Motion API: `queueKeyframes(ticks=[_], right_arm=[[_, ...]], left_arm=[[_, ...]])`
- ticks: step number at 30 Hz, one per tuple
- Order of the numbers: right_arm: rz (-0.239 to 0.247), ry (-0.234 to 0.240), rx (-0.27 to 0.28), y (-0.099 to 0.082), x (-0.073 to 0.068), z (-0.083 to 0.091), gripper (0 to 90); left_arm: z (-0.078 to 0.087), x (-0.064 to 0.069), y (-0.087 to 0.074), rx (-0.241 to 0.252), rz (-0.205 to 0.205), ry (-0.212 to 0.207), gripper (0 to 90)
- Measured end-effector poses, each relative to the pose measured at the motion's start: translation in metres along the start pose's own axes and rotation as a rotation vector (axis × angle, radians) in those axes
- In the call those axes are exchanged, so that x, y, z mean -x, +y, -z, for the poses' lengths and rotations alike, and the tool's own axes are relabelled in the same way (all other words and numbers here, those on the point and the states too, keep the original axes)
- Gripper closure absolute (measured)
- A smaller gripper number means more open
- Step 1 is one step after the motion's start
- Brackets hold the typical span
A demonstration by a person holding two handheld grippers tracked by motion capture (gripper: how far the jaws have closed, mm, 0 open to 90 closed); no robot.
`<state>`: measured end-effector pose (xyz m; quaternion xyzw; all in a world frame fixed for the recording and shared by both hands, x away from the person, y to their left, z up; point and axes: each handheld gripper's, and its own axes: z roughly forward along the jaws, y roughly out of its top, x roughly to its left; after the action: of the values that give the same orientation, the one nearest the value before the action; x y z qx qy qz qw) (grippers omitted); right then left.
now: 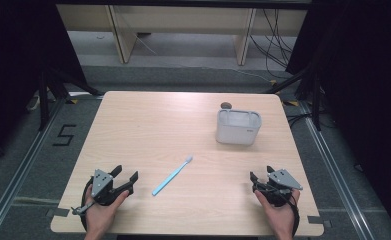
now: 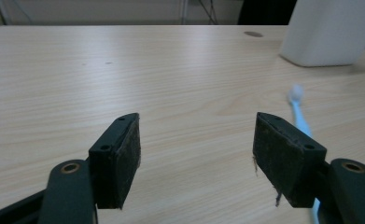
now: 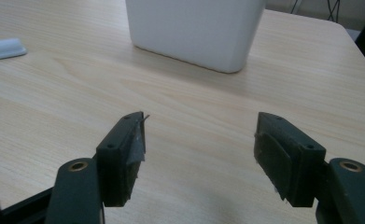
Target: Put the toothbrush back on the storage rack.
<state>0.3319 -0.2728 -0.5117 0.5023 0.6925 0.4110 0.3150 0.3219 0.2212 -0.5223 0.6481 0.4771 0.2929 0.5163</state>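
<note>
Both hands rest at the table's (image 1: 133,115) near edge, left gripper (image 1: 124,181) and right gripper (image 1: 261,178) wide open and empty, apparently poised to start; the blue toothbrush (image 1: 172,175) lies between them, white container (image 1: 238,126) at two o'clock.

Container (image 2: 332,30): the left gripper view's top and right edges are cutting it off; its rim is lying out of frame.
Toothbrush (image 2: 299,112): its head is showing blurred, and the right jaw is hiding the lower handle.
Container, right gripper view: the top edge is cropping it.
Dark spot (image 1: 226,105): it is sitting behind the container, too small to identify.
Forearms: the high view's bottom edge is cutting them off.
</note>
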Motion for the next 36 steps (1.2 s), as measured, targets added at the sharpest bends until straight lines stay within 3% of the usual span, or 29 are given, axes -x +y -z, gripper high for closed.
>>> queueKeyframes(ticks=[1, 3, 6, 9, 13, 21, 22, 25, 27, 29, 31, 33, 35, 36], right_arm=[[0.035, -0.014, 0.015, 0.000, 0.002, -0.002, 34.9], [0.023, 0.001, 0.012, 0.000, 0.002, -0.001, 34.9], [0.044, 0.004, 0.021, 0.001, 0.004, -0.003, 34.7], [0.049, 0.022, 0.024, 0.002, 0.001, -0.004, 34.7], [0.037, 0.030, 0.027, 0.001, 0.000, -0.005, 34.6], [0.041, 0.032, 0.034, 0.000, -0.002, -0.004, 34.4], [0.025, 0.021, 0.032, 0.000, -0.002, -0.003, 34.1], [0.050, 0.009, 0.034, 0.000, -0.001, -0.005, 34.0], [0.035, 0.040, 0.023, 0.000, -0.002, -0.004, 33.9], [0.043, 0.033, 0.022, 0.000, -0.002, -0.005, 34.0], [0.038, 0.039, 0.019, 0.000, -0.002, -0.005, 33.9], [0.042, 0.035, 0.015, 0.000, -0.002, -0.004, 33.8], [0.037, 0.036, 0.013, 0.000, -0.001, -0.004, 33.7], [0.028, 0.042, 0.020, 0.000, -0.001, -0.005, 33.6]], left_arm=[[0.000, 0.001, 0.002, 0.004, 0.028, -0.027, 31.3], [0.000, 0.002, 0.006, 0.010, 0.032, -0.034, 31.9], [0.001, 0.004, 0.014, 0.003, 0.029, -0.044, 32.0], [0.000, 0.007, 0.016, -0.016, -0.005, -0.059, 32.4], [0.000, 0.007, 0.018, -0.040, 0.012, -0.068, 32.5], [-0.001, 0.009, 0.024, -0.061, -0.001, -0.089, 33.7], [-0.001, 0.010, 0.026, -0.072, -0.009, -0.091, 34.5], [-0.003, 0.013, 0.033, -0.100, -0.027, -0.106, 34.9], [-0.005, 0.016, 0.039, -0.115, -0.039, -0.125, 34.9], [-0.007, 0.020, 0.047, -0.151, -0.057, -0.137, 34.8], [-0.011, 0.026, 0.057, -0.219, -0.080, -0.164, 33.9], [-0.013, 0.029, 0.061, -0.230, -0.092, -0.181, 33.9], [-0.016, 0.035, 0.067, -0.274, -0.108, -0.196, 33.6], [-0.017, 0.036, 0.070, -0.317, -0.137, -0.210, 33.3]])
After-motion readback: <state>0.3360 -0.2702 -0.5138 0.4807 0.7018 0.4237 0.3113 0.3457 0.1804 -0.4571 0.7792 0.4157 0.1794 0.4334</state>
